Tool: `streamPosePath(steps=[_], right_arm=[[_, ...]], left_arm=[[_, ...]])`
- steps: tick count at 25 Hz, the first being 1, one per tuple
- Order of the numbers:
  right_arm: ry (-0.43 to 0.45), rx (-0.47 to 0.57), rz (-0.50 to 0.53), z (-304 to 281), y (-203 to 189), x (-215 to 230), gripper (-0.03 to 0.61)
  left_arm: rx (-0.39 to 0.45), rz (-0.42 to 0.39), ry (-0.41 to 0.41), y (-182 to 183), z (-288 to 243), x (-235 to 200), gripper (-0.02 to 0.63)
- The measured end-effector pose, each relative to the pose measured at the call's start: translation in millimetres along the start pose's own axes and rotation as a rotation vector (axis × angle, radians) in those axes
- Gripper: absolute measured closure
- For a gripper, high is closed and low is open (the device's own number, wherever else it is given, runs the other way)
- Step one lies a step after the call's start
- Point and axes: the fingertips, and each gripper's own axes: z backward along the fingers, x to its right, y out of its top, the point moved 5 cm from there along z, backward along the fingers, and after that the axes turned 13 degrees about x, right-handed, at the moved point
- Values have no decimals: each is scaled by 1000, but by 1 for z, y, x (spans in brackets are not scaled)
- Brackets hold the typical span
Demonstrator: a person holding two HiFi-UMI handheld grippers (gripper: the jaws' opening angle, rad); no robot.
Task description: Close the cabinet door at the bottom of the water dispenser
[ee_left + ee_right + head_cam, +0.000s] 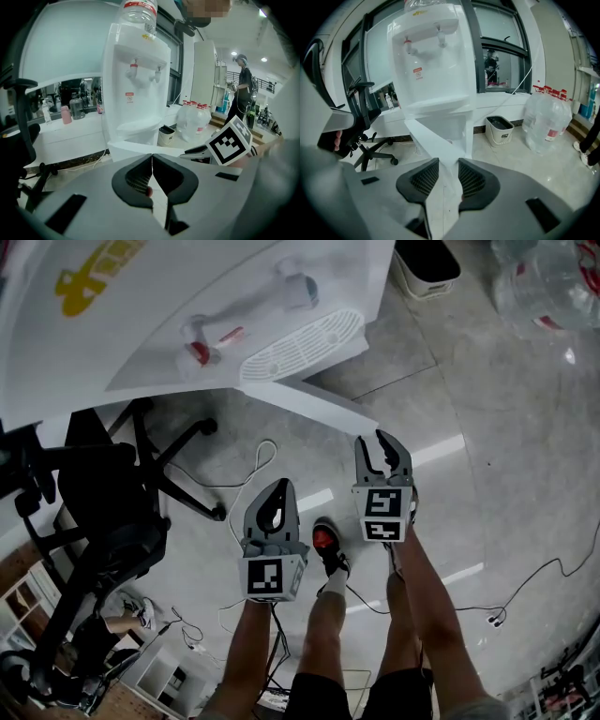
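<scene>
1. Clearly, the job is not yet done: the cabinet door [432, 140] at the foot of the water dispenser [436, 61] stands swung wide open. Its free edge points out toward us over the floor.
2. Our right claw [447, 164] is spread, and the door's free edge sits right at its tips. We cannot tell whether either jaw touches the panel.
3. Our left claw [152, 155] is pressed together with nothing in it. It hangs apart from the door, nearer our legs than the right one.
4. We judge the approach to be as good as made. What is left is the whole swing: we have to push the door round on its hinge until it lies flush with the dispenser's front.
</scene>
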Motion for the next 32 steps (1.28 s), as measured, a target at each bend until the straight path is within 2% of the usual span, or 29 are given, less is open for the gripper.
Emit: streamPosePath(steps=[13,32], right_arm=[[19,43,5,-36,28,43,460],[80,83,36,-80,61,74,474]], left_arm=[[5,-19,-7,9,-35,5,588],[32,-29,24,22,-80,11,588]])
